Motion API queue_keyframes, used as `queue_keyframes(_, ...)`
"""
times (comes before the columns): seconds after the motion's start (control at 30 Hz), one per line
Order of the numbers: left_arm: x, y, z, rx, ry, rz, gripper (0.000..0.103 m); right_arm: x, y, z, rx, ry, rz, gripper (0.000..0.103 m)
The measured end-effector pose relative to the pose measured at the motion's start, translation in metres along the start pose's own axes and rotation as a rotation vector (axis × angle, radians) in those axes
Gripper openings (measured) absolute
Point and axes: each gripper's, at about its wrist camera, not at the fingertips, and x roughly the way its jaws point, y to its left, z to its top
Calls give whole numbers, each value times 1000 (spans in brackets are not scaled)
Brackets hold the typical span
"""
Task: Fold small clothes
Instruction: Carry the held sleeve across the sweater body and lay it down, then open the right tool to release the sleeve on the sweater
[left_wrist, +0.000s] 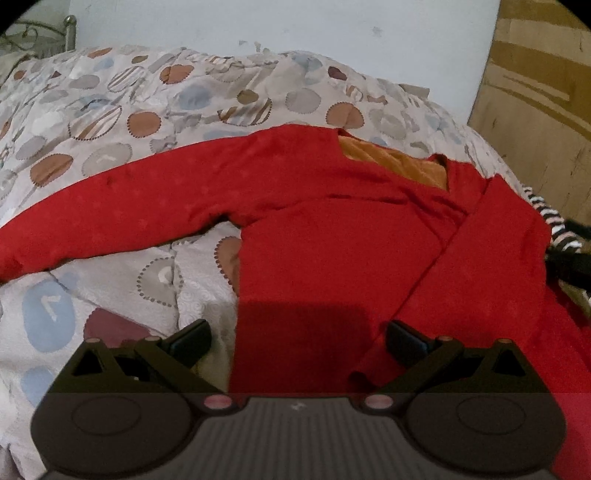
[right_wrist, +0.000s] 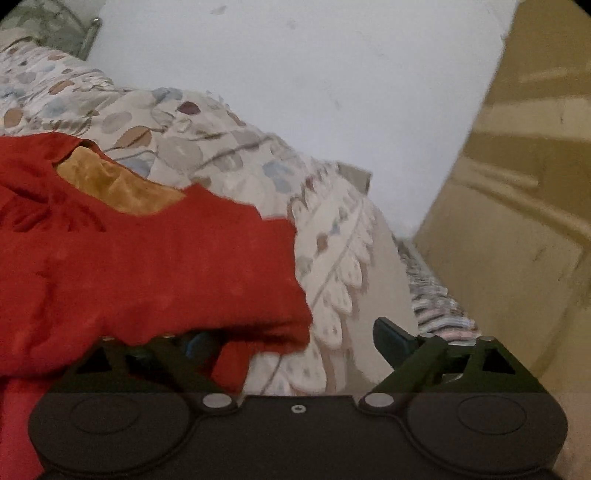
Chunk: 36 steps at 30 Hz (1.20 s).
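a red top (left_wrist: 332, 236) lies spread on the patterned quilt (left_wrist: 110, 110), front up, and its orange lining (left_wrist: 399, 162) shows at the neck. one long sleeve (left_wrist: 110, 221) runs out flat to the left across the quilt. the other sleeve is folded in over the body on the right. the left gripper (left_wrist: 297, 341) hovers over the top's lower hem, fingers wide apart, gripping nothing. a striped cloth (left_wrist: 554, 225) peeks out past the right edge of the top. over on the right wrist view, the right gripper (right_wrist: 295, 341) is spread wide too; its left finger is tucked under the red edge, its right finger (right_wrist: 391, 339) is over bare quilt, nothing clamped. white wall (right_wrist: 295, 92) behind, wooden panel (right_wrist: 517, 221) to the right.
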Motion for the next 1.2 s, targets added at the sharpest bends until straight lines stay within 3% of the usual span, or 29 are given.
queue_keyframes(0.03, 0, -2, -1, 8, -2, 5, 103, -1, -1, 0, -6, -10, 8, 74)
queue_keyframes(0.2, -1, -8, -3, 42, -9, 15, 103, -3, -10, -2, 20, 2, 22, 14)
queue_keyframes(0.27, 0, -9, -4, 54, -10, 17, 103, 0, -18, -5, 77, 34, -1, 0)
queue_keyframes(0.4, 1, -11, -6, 70, -9, 23, 103, 10, -47, -19, 258, 120, -19, 0)
queue_keyframes(0.47, 2, -11, -6, 70, -7, 24, 103, 11, -47, -24, 251, 138, 7, 0)
queue_keyframes(0.53, 2, -11, -6, 67, -5, 24, 103, 1, -44, -25, 237, 89, 21, 28)
queue_keyframes(0.57, 1, -11, -6, 66, -4, 24, 103, -2, -43, -23, 227, 70, 27, 49)
queue_keyframes(0.6, 1, -11, -6, 67, -5, 24, 103, -3, -39, -22, 207, 54, 39, 56)
queue_keyframes(0.77, 0, -11, -6, 66, -11, 22, 103, 8, -14, -11, 50, 42, 48, 56)
queue_keyframes(0.87, 1, -12, -5, 78, -19, 19, 103, 10, -14, -5, 47, 10, 15, 56)
queue_keyframes(0.93, 1, -13, -5, 82, -20, 19, 103, 11, -25, -2, 110, 0, 4, 56)
queue_keyframes(0.97, 1, -12, -6, 83, -20, 19, 103, 11, -30, -3, 139, 5, 2, 50)
queue_keyframes(1.0, 1, -12, -6, 85, -19, 19, 103, 13, -35, -3, 162, 20, 15, 31)
queue_keyframes(1.1, 2, -13, -7, 93, -17, 23, 103, 21, -36, -7, 183, 74, 41, 7)
queue_keyframes(1.2, 4, -14, -8, 106, -16, 31, 103, 31, -41, -16, 256, 127, 2, 0)
